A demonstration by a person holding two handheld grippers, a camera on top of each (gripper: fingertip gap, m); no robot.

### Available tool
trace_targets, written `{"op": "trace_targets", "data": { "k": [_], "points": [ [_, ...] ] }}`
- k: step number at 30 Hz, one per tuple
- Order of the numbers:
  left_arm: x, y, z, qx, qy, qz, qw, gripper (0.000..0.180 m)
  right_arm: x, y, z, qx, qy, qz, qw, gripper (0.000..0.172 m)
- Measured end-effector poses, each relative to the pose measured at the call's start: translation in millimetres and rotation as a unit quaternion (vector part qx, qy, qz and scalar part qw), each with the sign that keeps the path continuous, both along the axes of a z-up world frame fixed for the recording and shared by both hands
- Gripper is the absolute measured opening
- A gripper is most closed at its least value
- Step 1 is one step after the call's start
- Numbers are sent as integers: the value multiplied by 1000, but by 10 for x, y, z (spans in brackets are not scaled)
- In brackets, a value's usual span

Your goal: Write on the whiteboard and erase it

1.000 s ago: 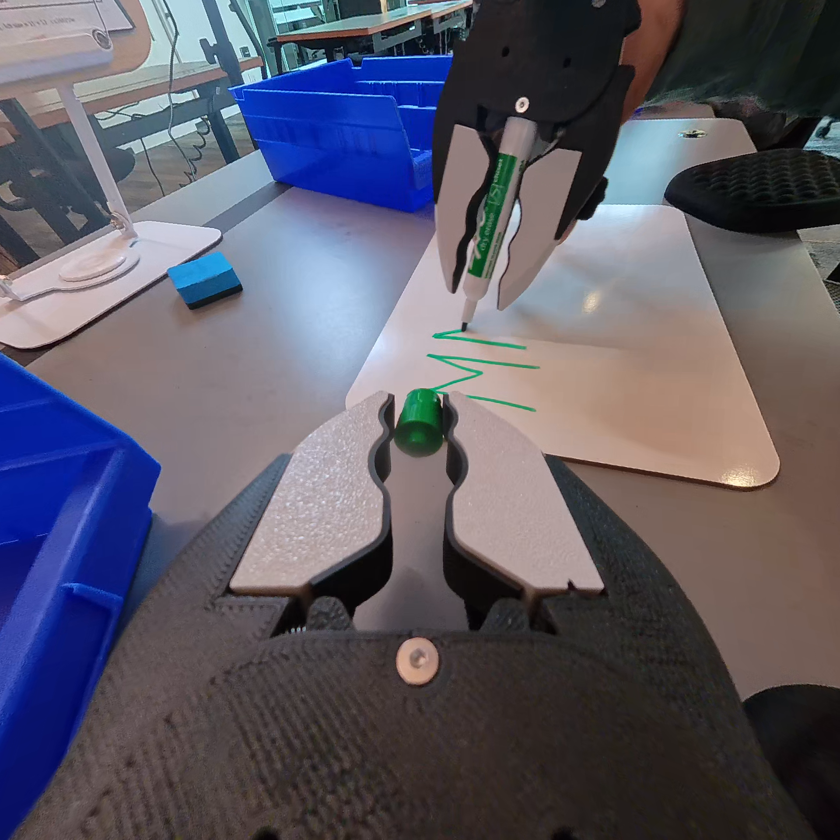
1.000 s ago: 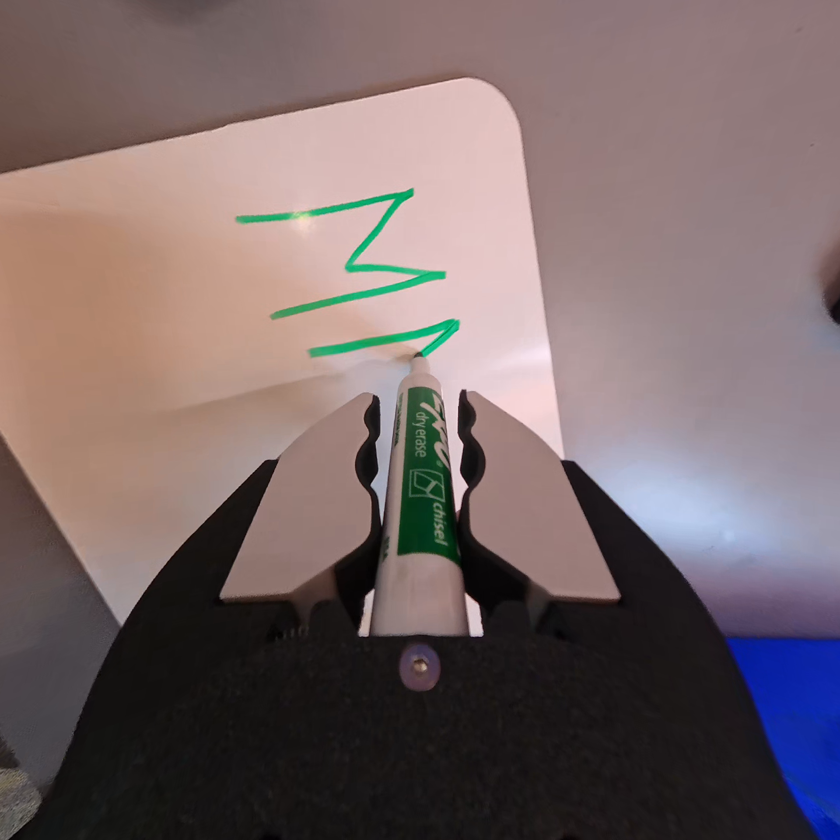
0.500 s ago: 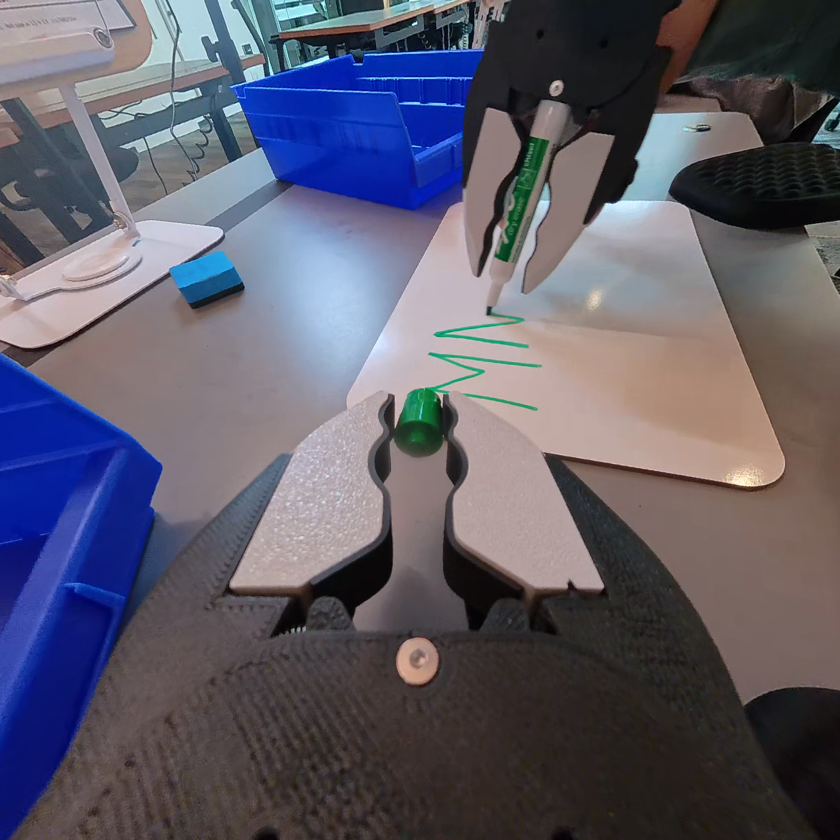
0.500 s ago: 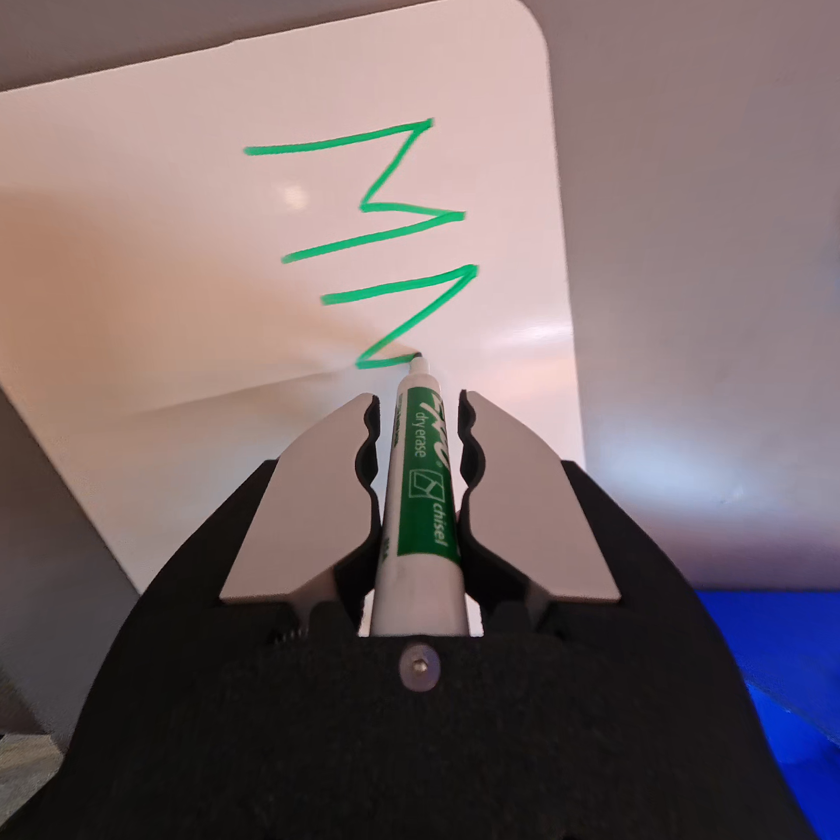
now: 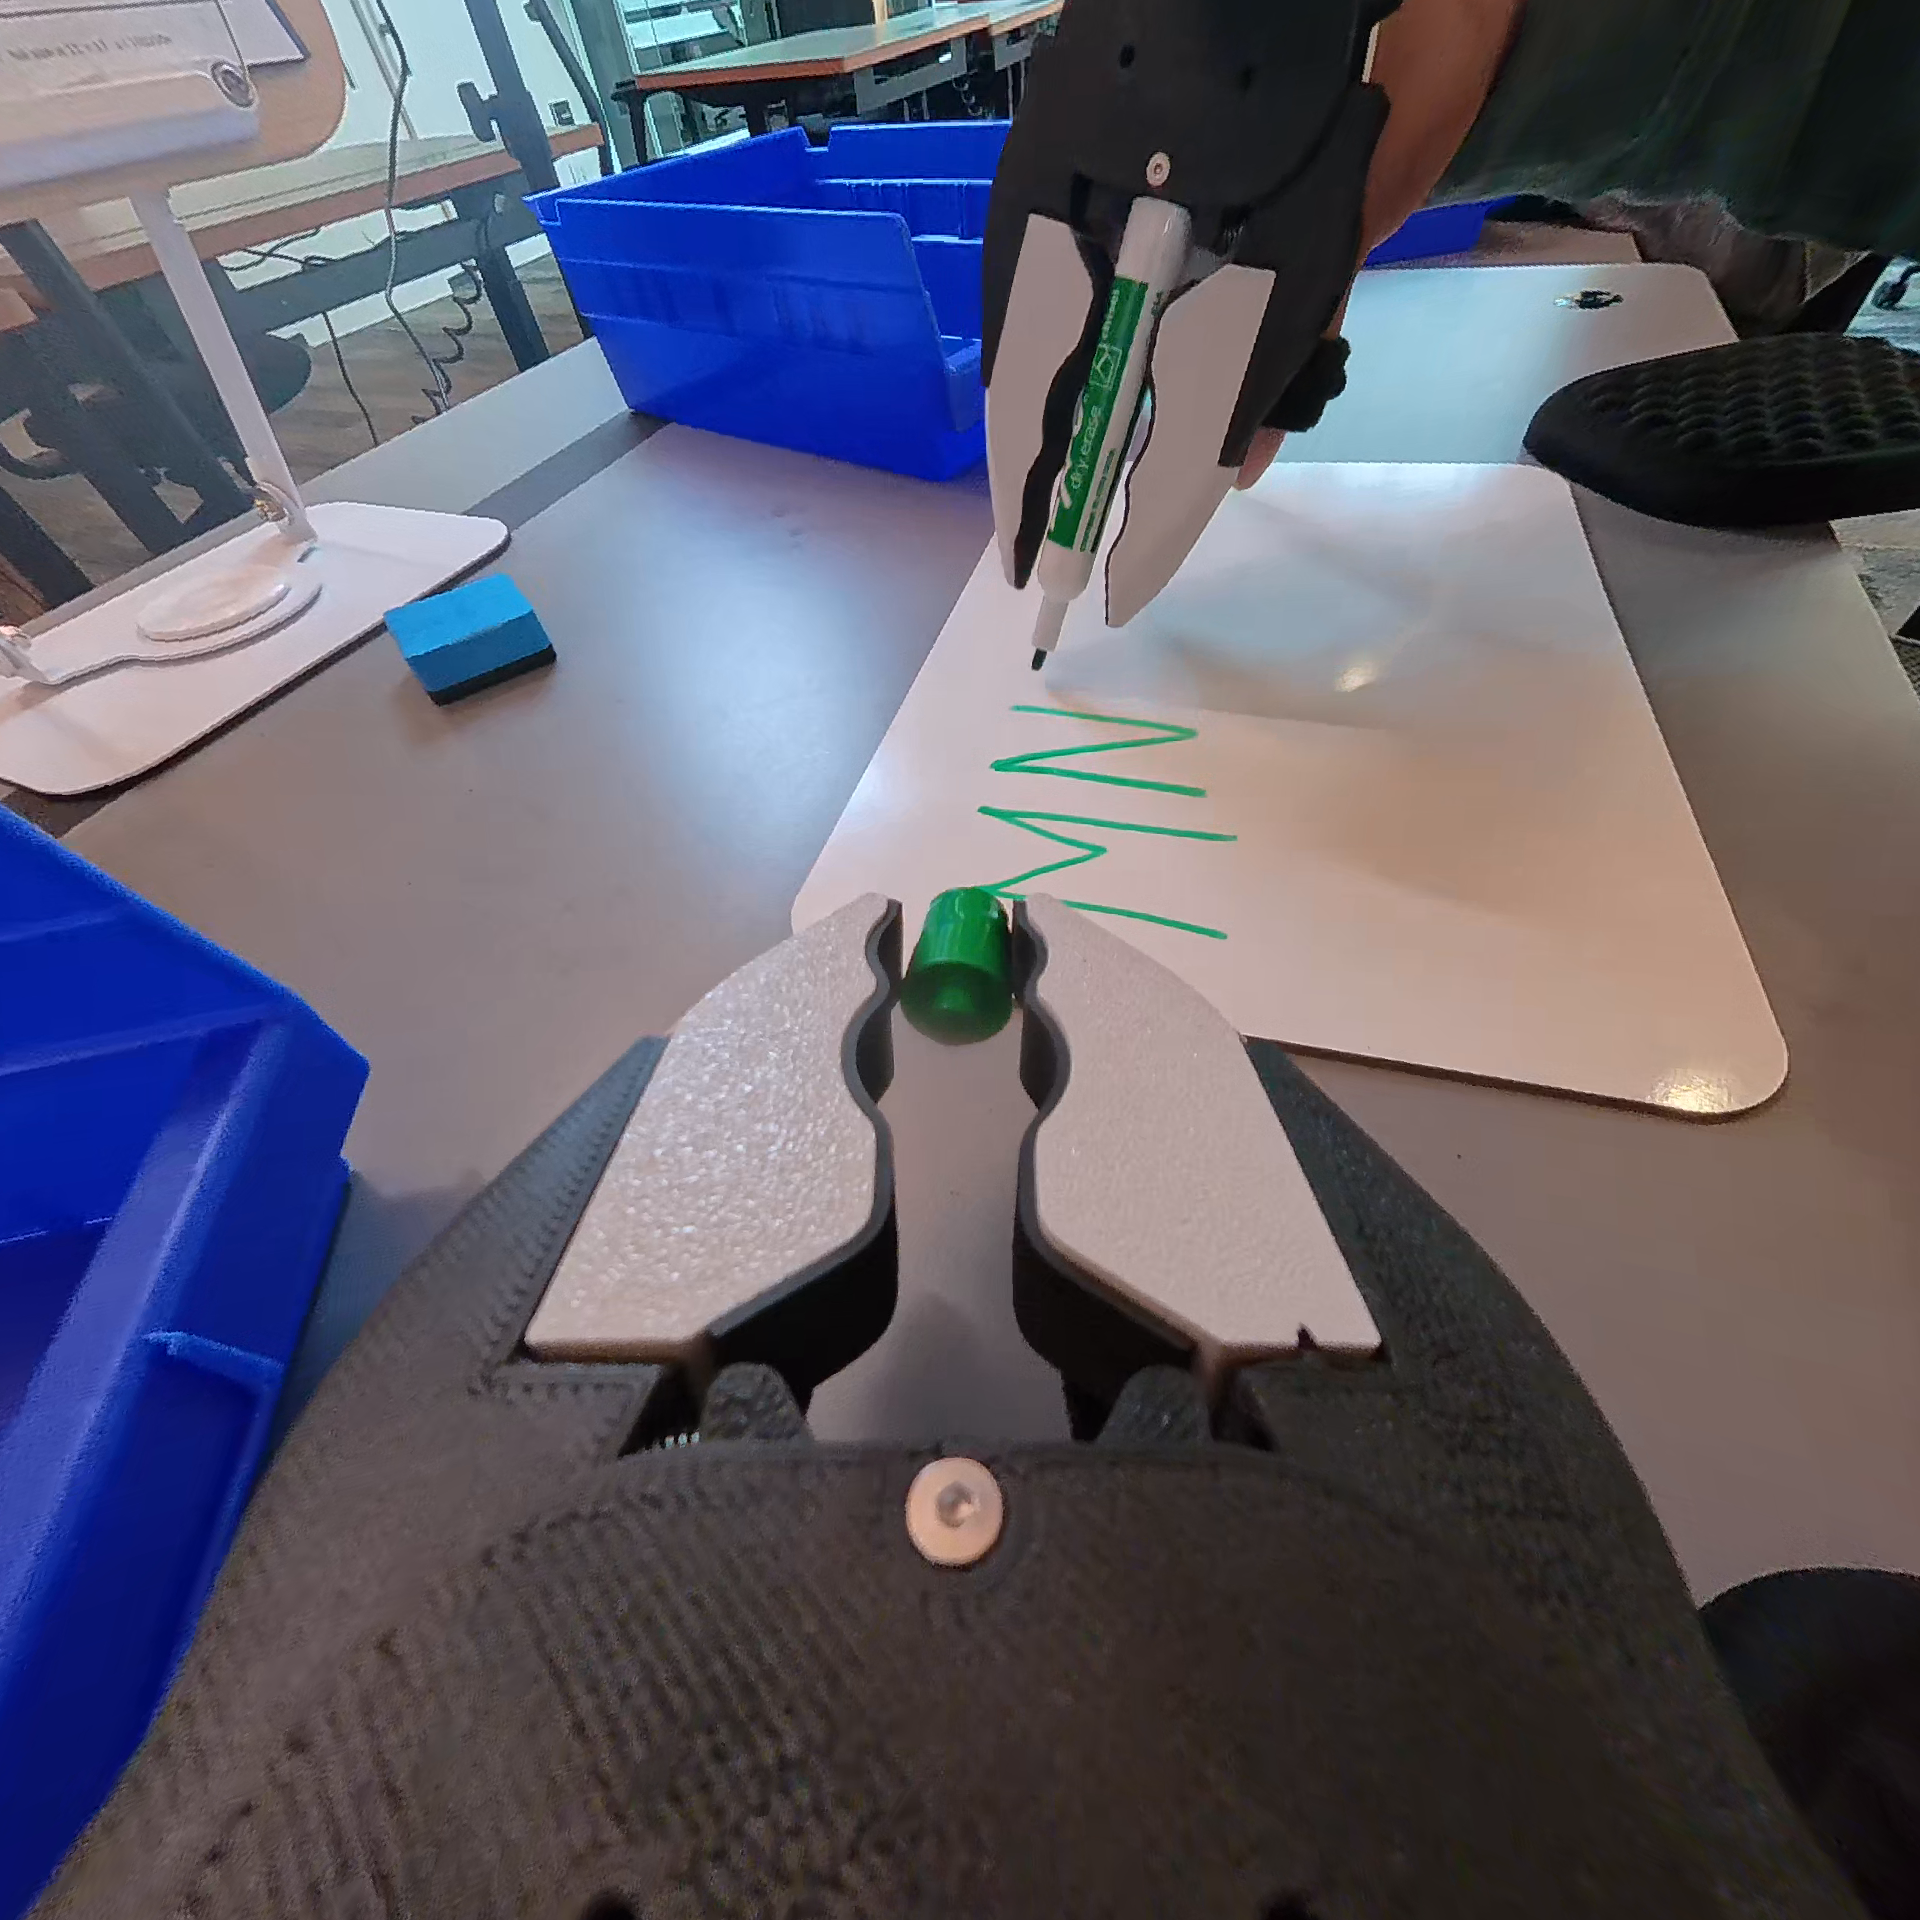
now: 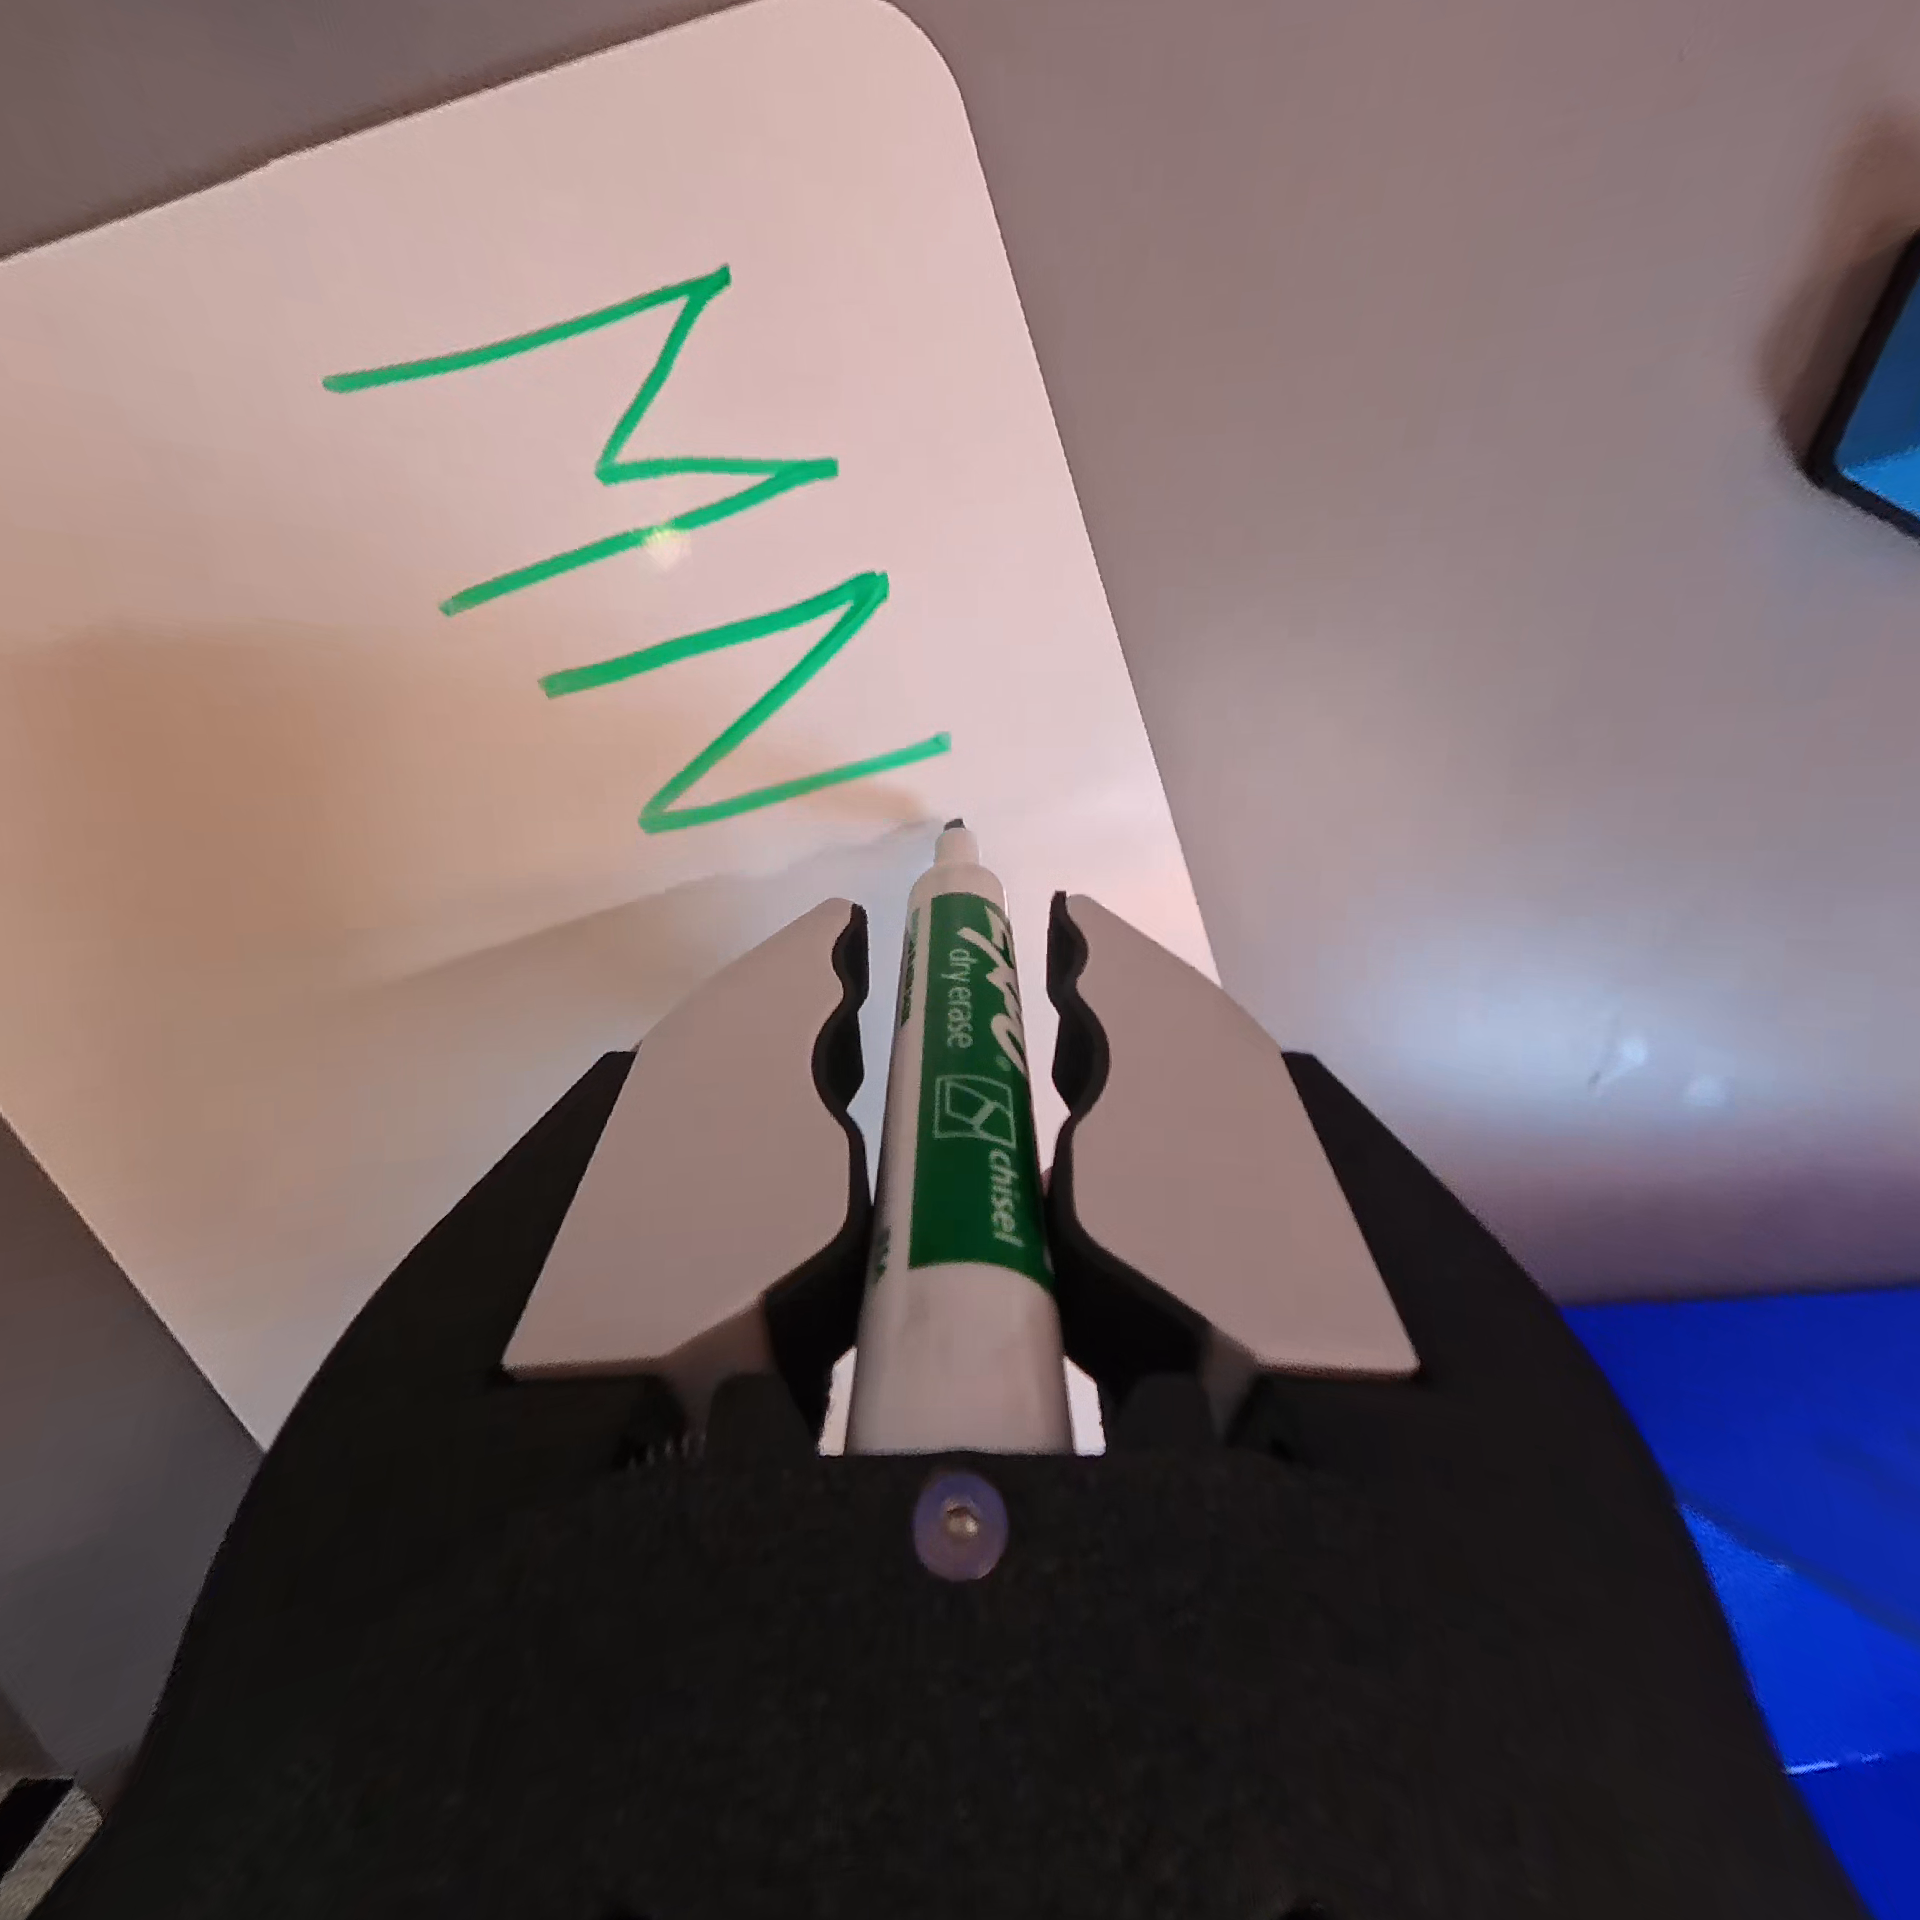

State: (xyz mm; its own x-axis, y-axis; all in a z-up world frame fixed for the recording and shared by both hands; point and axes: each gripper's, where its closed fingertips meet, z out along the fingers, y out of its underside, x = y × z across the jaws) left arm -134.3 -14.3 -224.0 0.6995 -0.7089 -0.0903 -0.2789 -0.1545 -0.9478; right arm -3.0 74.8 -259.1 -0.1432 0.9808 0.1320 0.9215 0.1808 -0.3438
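A white whiteboard [image 5: 1455, 831] lies flat on the grey table and bears a green zigzag line [image 5: 1112, 821]; the line also shows in the right wrist view [image 6: 717, 582]. My right gripper [image 6: 956, 914] is shut on a green dry-erase marker [image 6: 966, 1122]. The marker tip [image 6: 954, 829] hangs just above the board, past the end of the line. The right gripper also shows in the left wrist view [image 5: 1081, 613], tilted down over the board. My left gripper [image 5: 956, 914] is shut on the green marker cap [image 5: 956, 982] at the board's near left edge.
A blue eraser [image 5: 470, 636] lies on the table left of the board. A blue bin [image 5: 790, 301] stands behind the board, another blue bin [image 5: 135, 1195] at my near left. A white lamp base [image 5: 229, 613] is far left. A black padded rest [image 5: 1745, 426] lies at the right.
The right gripper drew more strokes of the zigzag away from the left gripper, then lifted the marker tip off the board. The left gripper kept still with the cap.
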Motion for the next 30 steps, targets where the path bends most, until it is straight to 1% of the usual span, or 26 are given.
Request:
{"op": "trace_targets", "data": {
  "k": [6,13,17,21,26,30],
  "points": [
    [-1,4,-3,-1,1,1,1000,20,94,51,4,5,0,-13,1000,34],
    [-4,5,0,-1,-1,2,1000,20,46,65,-54,5,-5,-7,1000,34],
    [0,3,-5,0,1,1,1000,20,-31,-20,-58,-9,1,5,1000,34],
    [-3,3,-2,-1,0,1,1000,20,-49,-225,-61,-28,-1,27,999,34],
    [-2,3,-4,-1,2,2,1000,20,100,-480,-60,-43,-16,46,998,34],
    [-2,3,-5,-1,2,2,1000,20,266,-452,-57,-38,-28,33,998,34]
  ]
}}
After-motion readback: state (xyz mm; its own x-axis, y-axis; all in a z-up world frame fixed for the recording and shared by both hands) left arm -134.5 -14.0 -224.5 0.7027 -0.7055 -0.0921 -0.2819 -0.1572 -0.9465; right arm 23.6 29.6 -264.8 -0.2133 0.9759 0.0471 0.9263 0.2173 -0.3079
